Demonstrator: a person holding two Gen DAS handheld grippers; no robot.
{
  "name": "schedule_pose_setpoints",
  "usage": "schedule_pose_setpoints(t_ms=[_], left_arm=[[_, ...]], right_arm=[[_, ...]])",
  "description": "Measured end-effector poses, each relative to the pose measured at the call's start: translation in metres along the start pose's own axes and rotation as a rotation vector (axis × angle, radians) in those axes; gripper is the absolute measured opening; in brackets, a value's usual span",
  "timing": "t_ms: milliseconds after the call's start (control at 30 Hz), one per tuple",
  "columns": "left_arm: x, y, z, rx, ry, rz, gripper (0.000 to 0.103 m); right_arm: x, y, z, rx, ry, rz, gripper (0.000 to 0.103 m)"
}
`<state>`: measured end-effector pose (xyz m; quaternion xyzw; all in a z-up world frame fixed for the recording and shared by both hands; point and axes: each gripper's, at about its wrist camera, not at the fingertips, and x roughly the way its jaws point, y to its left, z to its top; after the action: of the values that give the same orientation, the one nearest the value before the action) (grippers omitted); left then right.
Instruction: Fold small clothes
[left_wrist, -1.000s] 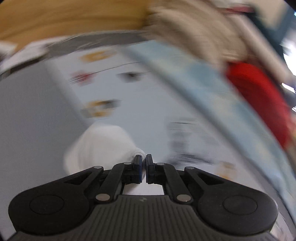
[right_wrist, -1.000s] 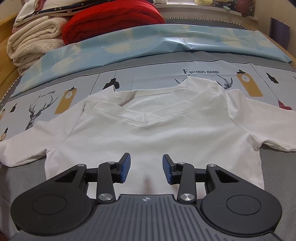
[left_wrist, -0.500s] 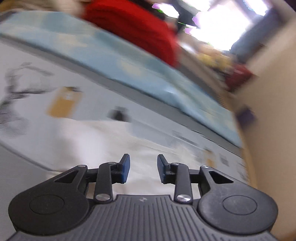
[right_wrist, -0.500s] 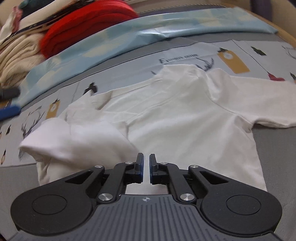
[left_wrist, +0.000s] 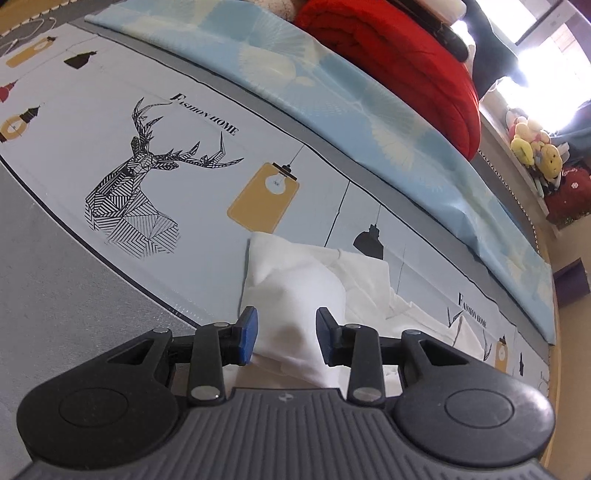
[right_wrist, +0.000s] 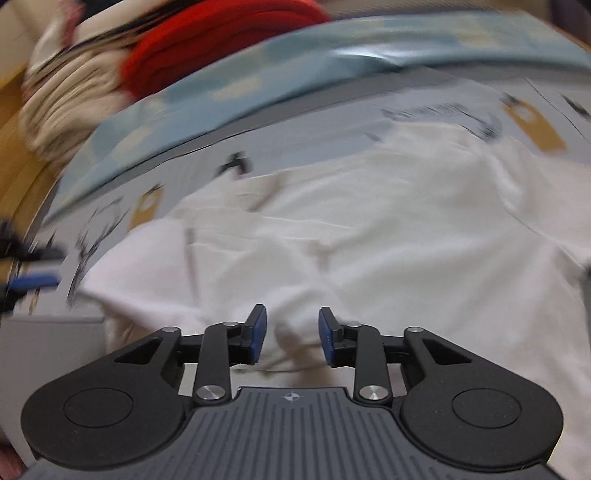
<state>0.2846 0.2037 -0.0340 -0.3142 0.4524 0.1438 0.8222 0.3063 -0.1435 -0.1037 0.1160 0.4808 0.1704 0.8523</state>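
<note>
So left sleeve is folded onto the white shirt; left gripper and right gripper both released, right sleeve and body left.

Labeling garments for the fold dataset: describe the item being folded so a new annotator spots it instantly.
Start at the bed, covered by a grey printed sheet with a line-drawn deer head and yellow lamp motifs. Below the light blue quilt and red blanket stacked along the far edge lies a white T-shirt, one sleeve folded in. It is the only plain white, unprinted fabric there.
</note>
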Motion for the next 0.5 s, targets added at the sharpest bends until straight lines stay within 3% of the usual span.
schedule_pose_setpoints(t_ms=[133, 233, 300, 333, 400, 500], left_arm=[[0.0, -0.001, 0.003, -0.02, 0.001, -0.006, 0.038], [0.001, -0.006, 0.004, -0.013, -0.002, -0.016, 0.038], [0.002, -0.01, 0.005, 0.002, -0.006, -0.018, 0.038], [0.003, -0.012, 0.005, 0.011, -0.009, -0.018, 0.038], [0.005, -0.015, 0.004, 0.038, -0.012, -0.015, 0.038], [0.011, -0.018, 0.002, 0.086, 0.012, -0.015, 0.038]], right_arm=[[0.014, 0.037, -0.006, -0.192, 0.014, -0.001, 0.045], [0.031, 0.054, -0.017, -0.341, 0.068, -0.099, 0.042], [0.034, 0.059, -0.024, -0.426, 0.069, -0.138, 0.014], [0.032, 0.059, -0.024, -0.44, 0.055, -0.134, 0.013], [0.017, 0.05, -0.014, -0.376, -0.027, -0.101, 0.01], [-0.026, 0.012, 0.014, -0.149, -0.236, 0.003, 0.007]])
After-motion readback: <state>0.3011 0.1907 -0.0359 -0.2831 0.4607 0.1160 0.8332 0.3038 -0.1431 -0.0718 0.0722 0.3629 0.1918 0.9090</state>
